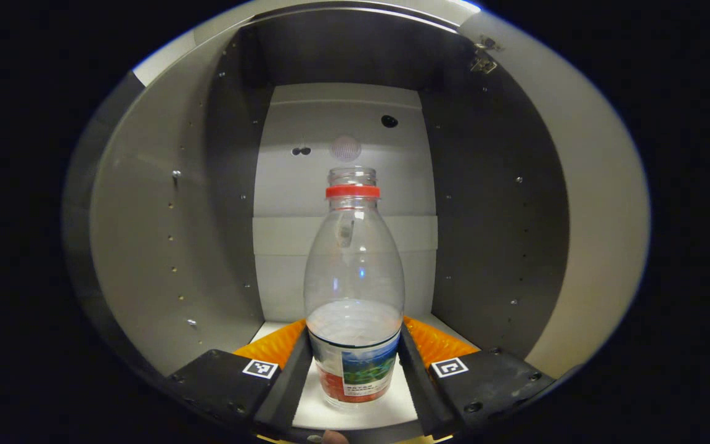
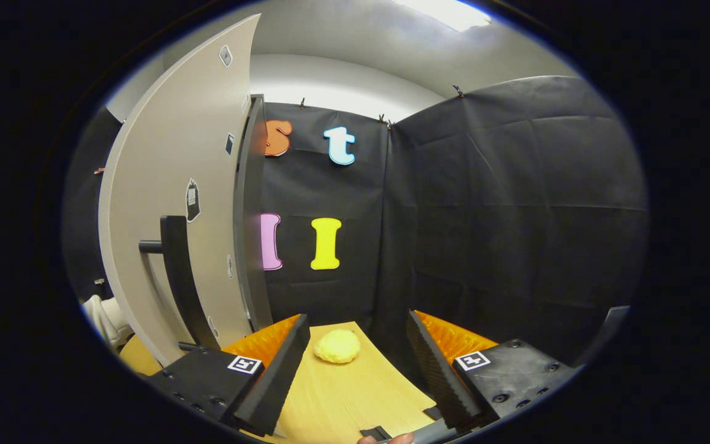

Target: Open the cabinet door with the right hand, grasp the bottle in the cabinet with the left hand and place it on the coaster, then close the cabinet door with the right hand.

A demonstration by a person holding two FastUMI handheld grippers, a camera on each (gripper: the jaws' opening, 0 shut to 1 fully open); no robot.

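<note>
Left gripper view: the clear plastic bottle with a red neck ring and a printed label stands upright on the white shelf of the open grey cabinet, about midway between the two side walls and toward the shelf's front edge. The left gripper is spread around it, one finger on each side of the labelled lower body. The fingers lie right alongside the label, but whether they press on it I cannot tell. The bottle's long axis is vertical and runs straight up through the middle of the gap, so the thing to be grasped lies dead ahead and already inside the jaws. By my reading, the next move needs only a closing squeeze, then a lift and a pull back out over the shelf's front edge.

Right gripper view: the right gripper is spread and carries nothing, held over the pale wooden desk. The grey cabinet door stands swung open to its left, with its dark bar handle near the left finger. A small yellow lump lies on the desk just ahead, toward its far edge; whether that is the coaster I cannot tell.
</note>
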